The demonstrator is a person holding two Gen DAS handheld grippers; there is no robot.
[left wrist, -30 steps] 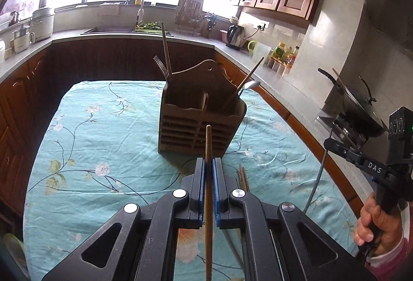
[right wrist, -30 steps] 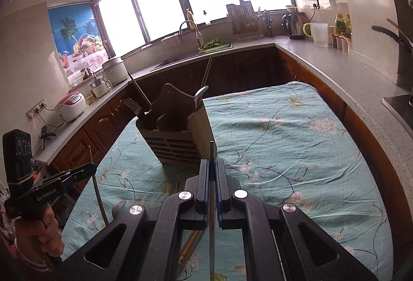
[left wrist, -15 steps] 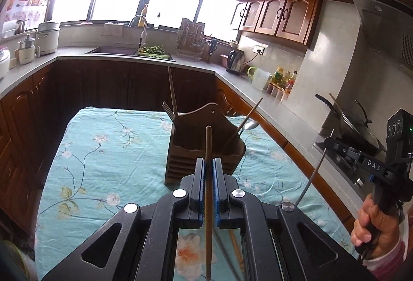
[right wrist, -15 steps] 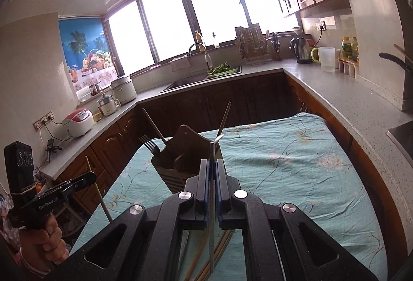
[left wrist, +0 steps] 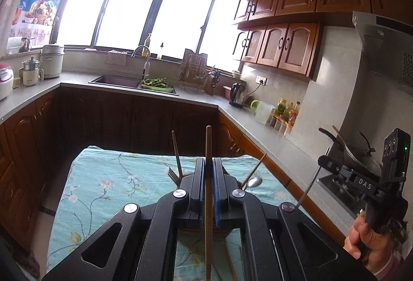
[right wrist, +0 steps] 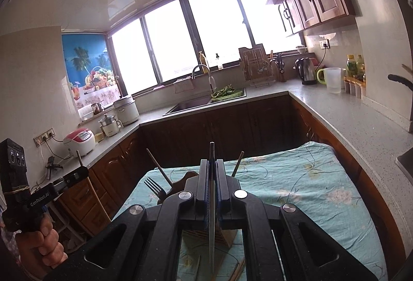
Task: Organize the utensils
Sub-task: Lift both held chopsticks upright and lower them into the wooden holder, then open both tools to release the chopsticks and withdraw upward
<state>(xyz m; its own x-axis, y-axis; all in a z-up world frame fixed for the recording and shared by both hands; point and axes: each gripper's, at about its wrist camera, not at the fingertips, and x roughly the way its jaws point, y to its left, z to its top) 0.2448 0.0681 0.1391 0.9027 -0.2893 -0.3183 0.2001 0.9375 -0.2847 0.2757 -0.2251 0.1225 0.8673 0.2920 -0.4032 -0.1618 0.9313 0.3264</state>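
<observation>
your left gripper (left wrist: 208, 170) has its jaws pressed together on a wooden chopstick (left wrist: 208, 177), which stands nearly upright between the blue pads and pokes up past the fingertips. just behind the fingers, the wooden utensil holder (left wrist: 233, 179) sits on the table, mostly hidden by the gripper; out of it stick a fork (left wrist: 172, 174) with its tines up on the left, a brown stick (left wrist: 176, 154) next to it, and a spoon (left wrist: 254, 181) with another thin stick on the right. the table wears a teal flowered cloth (left wrist: 103, 185), and more chopsticks (left wrist: 229, 263) lie on it below the gripper, seen through the frame. far right in this view, your right hand (left wrist: 366, 242) holds the other gripper, with a thin metal rod slanting down from its jaws. from the right wrist view, your left hand (right wrist: 41, 245) shows at the far left, holding its gripper with the chopstick in it. in the middle, your right gripper (right wrist: 212, 172) is clamped on a thin metal utensil (right wrist: 212, 203), standing upright between its pads; which kind of utensil it is you cannot tell from here. the holder (right wrist: 222, 233) is right under the fingers, its slatted front showing through the frame. around both views runs a grey kitchen counter (right wrist: 348, 118) with a sink (right wrist: 191, 103) under the window.
</observation>
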